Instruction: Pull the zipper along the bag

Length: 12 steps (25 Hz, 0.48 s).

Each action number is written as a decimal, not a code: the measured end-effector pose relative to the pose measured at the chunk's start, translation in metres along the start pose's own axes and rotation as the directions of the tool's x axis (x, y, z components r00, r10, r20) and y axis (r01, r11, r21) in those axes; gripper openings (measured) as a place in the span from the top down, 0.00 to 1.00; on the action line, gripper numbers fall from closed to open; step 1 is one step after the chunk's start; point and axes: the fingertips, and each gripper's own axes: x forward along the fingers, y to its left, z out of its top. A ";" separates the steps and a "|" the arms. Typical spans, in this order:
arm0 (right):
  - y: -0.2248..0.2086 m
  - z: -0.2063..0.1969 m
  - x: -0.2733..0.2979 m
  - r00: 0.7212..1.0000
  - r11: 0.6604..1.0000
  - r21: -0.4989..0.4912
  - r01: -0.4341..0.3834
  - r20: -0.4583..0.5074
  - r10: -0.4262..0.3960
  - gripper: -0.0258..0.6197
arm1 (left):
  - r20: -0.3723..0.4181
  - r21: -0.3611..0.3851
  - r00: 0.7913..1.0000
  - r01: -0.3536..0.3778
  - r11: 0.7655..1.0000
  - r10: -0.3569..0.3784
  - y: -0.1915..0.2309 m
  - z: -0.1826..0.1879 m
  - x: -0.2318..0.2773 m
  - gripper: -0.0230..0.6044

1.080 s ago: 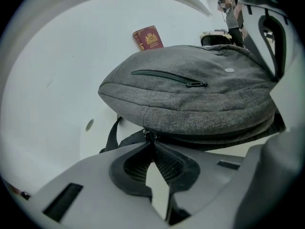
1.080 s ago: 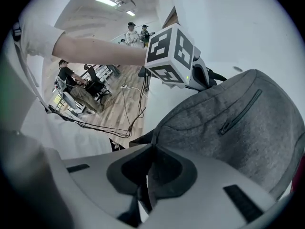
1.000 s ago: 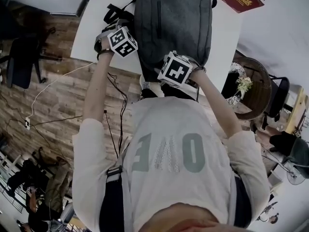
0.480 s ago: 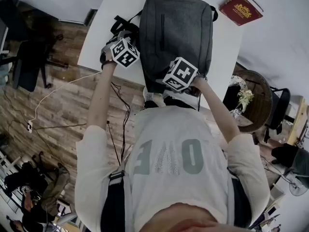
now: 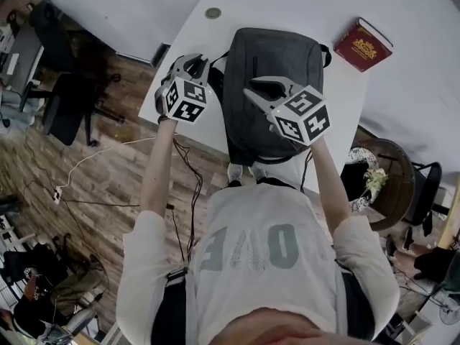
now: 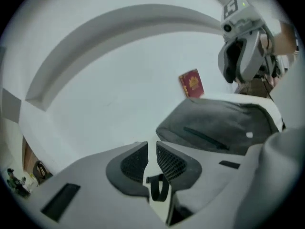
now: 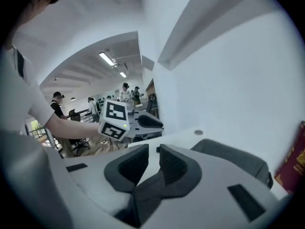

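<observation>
The person's white shirt, at 6 o'clock in the head view, shows big letters "ONE", upside down. The red book's gold print at 1 o'clock is too small to read.

A white table takes up the upper part of the head view, its near edge lying over a floor of wooden planks. Left of the table stands a dark office chair, and a white cable trails over the boards below that corner. Right of the table is a round dark wicker piece with pale flowers on it. Behind the table rises a plain white wall. Past the table's end an open office shows long ceiling lights.
</observation>
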 end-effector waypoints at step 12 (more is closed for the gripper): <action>-0.017 0.079 -0.069 0.824 0.943 -0.055 0.329 0.504 -0.258 0.90 | 0.519 -0.435 0.785 -0.099 0.895 0.339 0.006 0.179 -0.154 0.91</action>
